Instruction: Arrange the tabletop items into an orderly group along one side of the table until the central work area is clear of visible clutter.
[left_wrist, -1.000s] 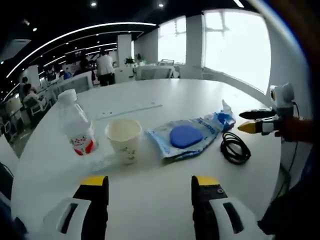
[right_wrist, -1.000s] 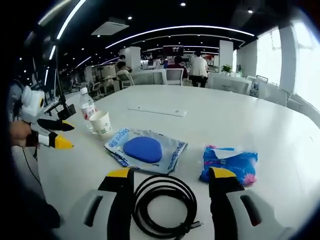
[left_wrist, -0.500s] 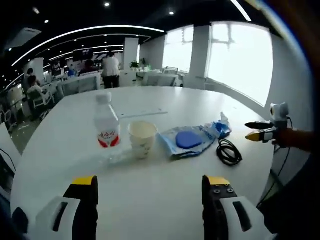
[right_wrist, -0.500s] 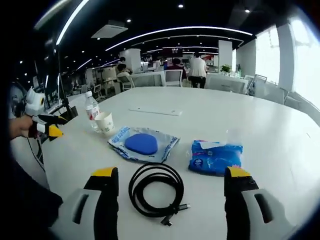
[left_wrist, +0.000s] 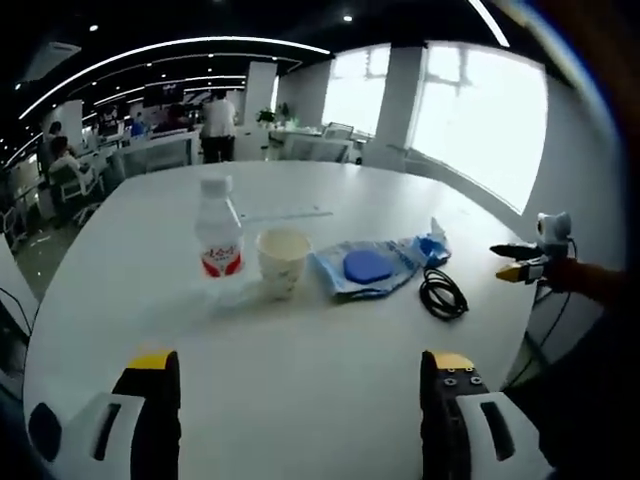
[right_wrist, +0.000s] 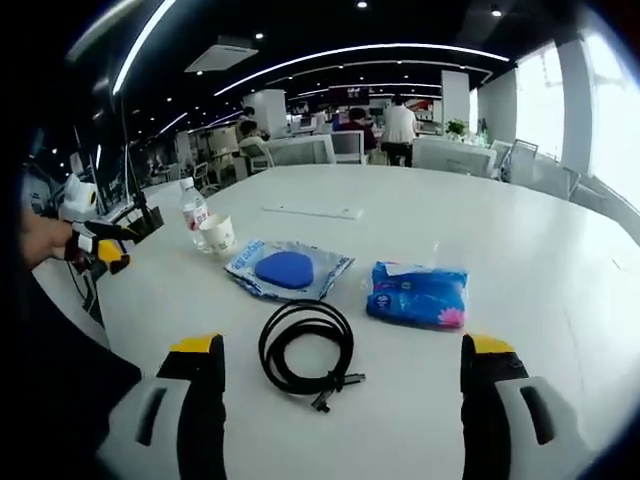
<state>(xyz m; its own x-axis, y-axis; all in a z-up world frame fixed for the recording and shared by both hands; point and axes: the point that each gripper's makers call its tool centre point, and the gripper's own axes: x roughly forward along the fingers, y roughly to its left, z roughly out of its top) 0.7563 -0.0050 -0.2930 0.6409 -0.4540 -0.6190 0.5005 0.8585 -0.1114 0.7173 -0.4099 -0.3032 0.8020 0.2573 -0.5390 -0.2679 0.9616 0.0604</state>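
Observation:
On the white table stand a small water bottle with a red label and a paper cup. Beside them lies a blue pad in a clear bag, then a blue tissue pack and a coiled black cable. My left gripper is open, back from the row. My right gripper is open too, just short of the cable, with the pad bag, tissue pack, cup and bottle beyond. Each gripper appears at the edge of the other's view, the right gripper and the left gripper.
A long white strip lies on the table behind the row. The table's far half is bare. Office desks, chairs and people fill the background, with bright windows along one wall. A cord hangs off the table edge near the left gripper.
Both cameras have pulled back from the items, which look smaller now. Each gripper's jaws stand wider apart than a second ago. The items have not moved.

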